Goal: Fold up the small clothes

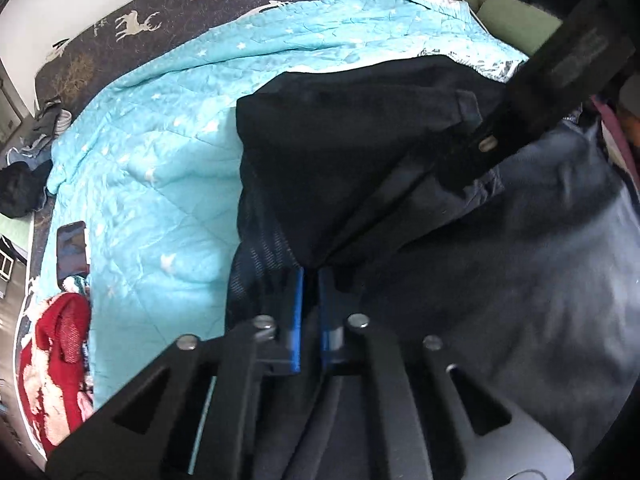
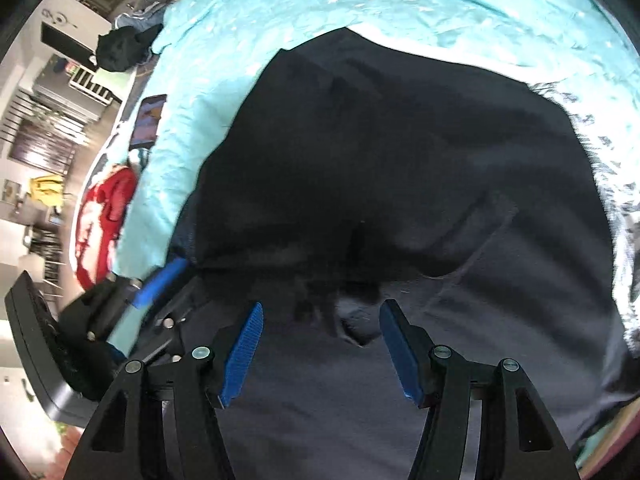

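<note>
Both wrist views look down closely (sharing the quilt (image 1: 160, 184)).

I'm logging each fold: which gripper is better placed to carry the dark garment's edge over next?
Left. The left gripper is already pinched on the dark garment; the right gripper hovers open above it, holding nothing.

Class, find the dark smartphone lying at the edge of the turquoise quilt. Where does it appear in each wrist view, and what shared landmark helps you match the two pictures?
Left wrist view: the dark smartphone lies at the far left, on the edge of the turquoise star-print quilt.
Right wrist view: it sits upper left, at the same quilt edge.
Shared landmark: the red knitted garment, just below the phone in both.
</note>
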The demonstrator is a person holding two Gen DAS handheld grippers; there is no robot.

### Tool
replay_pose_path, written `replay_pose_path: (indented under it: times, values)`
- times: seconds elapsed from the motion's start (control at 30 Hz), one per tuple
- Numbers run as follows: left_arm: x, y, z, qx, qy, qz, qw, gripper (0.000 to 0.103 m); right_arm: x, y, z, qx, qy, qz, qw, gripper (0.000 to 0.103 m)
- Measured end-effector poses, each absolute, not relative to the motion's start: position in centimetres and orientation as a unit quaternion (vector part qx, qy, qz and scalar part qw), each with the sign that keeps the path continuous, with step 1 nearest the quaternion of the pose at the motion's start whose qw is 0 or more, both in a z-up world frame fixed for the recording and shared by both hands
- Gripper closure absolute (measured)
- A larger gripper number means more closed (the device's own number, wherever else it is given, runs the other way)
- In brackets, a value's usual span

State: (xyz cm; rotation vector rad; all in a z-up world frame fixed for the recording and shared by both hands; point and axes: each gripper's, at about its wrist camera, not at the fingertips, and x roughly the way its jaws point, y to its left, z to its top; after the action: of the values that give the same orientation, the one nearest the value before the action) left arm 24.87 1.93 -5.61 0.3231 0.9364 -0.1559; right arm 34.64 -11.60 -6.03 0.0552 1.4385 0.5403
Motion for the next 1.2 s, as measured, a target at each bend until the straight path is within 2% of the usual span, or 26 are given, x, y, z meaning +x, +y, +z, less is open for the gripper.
replay_pose_path:
  times: [0.03, 0.07, 0.13, 0.23, 0.4, 0.5, 0.53, 0.57, 0.6, 0.63, 0.67, 0.73, 0.77, 0.8, 0.83, 0.87, 0.9, 0.93, 0.97, 1.03, 1.1, 1.2]
  values:
    - [24.6, 1.8, -5.4, 0.161, 0.444, -0.068, 0.879, 0.098, 34.8, -11.3, -6.3, 0.032, 0.649, 0.243, 0.72, 0.074]
    - [24.5, 1.8, -5.2, 0.167, 0.439, -0.061, 0.881, 0.099, 34.9, -11.2, -6.5, 0.035, 0.652, 0.242, 0.717, 0.1]
    - [24.0, 2.4, -4.4, 0.187, 0.415, -0.029, 0.89, 0.099, 35.1, -10.7, -6.9, 0.051, 0.655, 0.234, 0.717, 0.101]
    - [23.8, 4.8, -2.7, 0.196, 0.377, 0.037, 0.904, 0.099, 33.7, -11.9, -4.7, 0.066, 0.624, 0.256, 0.735, 0.101]
    - [24.1, 9.6, -2.1, 0.14, 0.404, 0.064, 0.902, 0.099, 31.2, -13.6, -3.5, 0.067, 0.628, 0.273, 0.725, 0.097]
    - [23.3, 10.0, -2.5, 0.094, 0.424, 0.01, 0.901, 0.098, 29.3, -13.7, -6.5, 0.016, 0.684, 0.239, 0.689, 0.085]
    - [23.0, 9.6, -2.7, 0.092, 0.428, -0.01, 0.899, 0.095, 28.7, -13.9, -7.7, -0.01, 0.703, 0.211, 0.679, 0.085]
    - [22.7, 8.9, -2.9, 0.097, 0.43, -0.031, 0.897, 0.084, 28.5, -14.2, -8.1, -0.025, 0.704, 0.195, 0.682, 0.085]
    - [22.5, 7.9, -3.2, 0.107, 0.431, -0.049, 0.894, 0.068, 28.4, -14.4, -8.0, -0.034, 0.7, 0.187, 0.688, 0.085]
    - [22.4, 6.8, -3.3, 0.121, 0.427, -0.059, 0.894, 0.061, 28.7, -14.7, -7.3, -0.032, 0.696, 0.182, 0.694, 0.084]
    - [22.3, 5.7, -3.5, 0.138, 0.419, -0.063, 0.895, 0.052, 29.0, -15.0, -6.7, -0.029, 0.691, 0.176, 0.701, 0.079]
    - [22.5, 4.4, -3.7, 0.165, 0.406, -0.069, 0.896, 0.051, 30.5, -15.2, -4.4, -0.034, 0.665, 0.161, 0.729, 0.065]
    - [22.7, 3.6, -3.9, 0.173, 0.403, -0.073, 0.896, 0.051, 31.1, -15.1, -3.5, -0.038, 0.657, 0.161, 0.735, 0.053]
    - [22.9, 3.1, -4.1, 0.175, 0.404, -0.078, 0.895, 0.051, 32.2, -14.8, -2.4, -0.043, 0.647, 0.164, 0.743, 0.047]
    - [23.0, 2.7, -4.1, 0.174, 0.405, -0.08, 0.894, 0.051, 33.4, -14.5, -1.6, -0.05, 0.639, 0.163, 0.75, 0.047]
    - [23.2, 2.5, -4.4, 0.174, 0.409, -0.084, 0.892, 0.056, 34.5, -14.2, -1.0, -0.056, 0.635, 0.161, 0.754, 0.046]
    - [23.5, 2.3, -4.8, 0.177, 0.413, -0.09, 0.889, 0.066, 36.0, -13.5, -0.5, -0.064, 0.628, 0.158, 0.759, 0.046]
    - [23.8, 2.1, -5.1, 0.176, 0.419, -0.099, 0.885, 0.093, 37.5, -12.8, -0.2, -0.07, 0.621, 0.159, 0.764, 0.046]
    - [24.1, 2.2, -5.4, 0.172, 0.425, -0.103, 0.883, 0.099, 38.7, -11.9, -0.1, -0.074, 0.615, 0.165, 0.767, 0.046]
    - [24.3, 2.3, -5.9, 0.173, 0.427, -0.098, 0.882, 0.099, 41.3, -9.2, -0.1, -0.079, 0.598, 0.199, 0.773, 0.045]
    - [24.3, 2.7, -6.1, 0.189, 0.42, -0.08, 0.884, 0.101, 43.8, -6.7, -0.8, -0.075, 0.586, 0.231, 0.773, 0.038]
    - [24.2, 3.8, -5.7, 0.209, 0.403, -0.036, 0.89, 0.101, 47.3, -2.8, -3.0, -0.073, 0.597, 0.241, 0.762, 0.037]
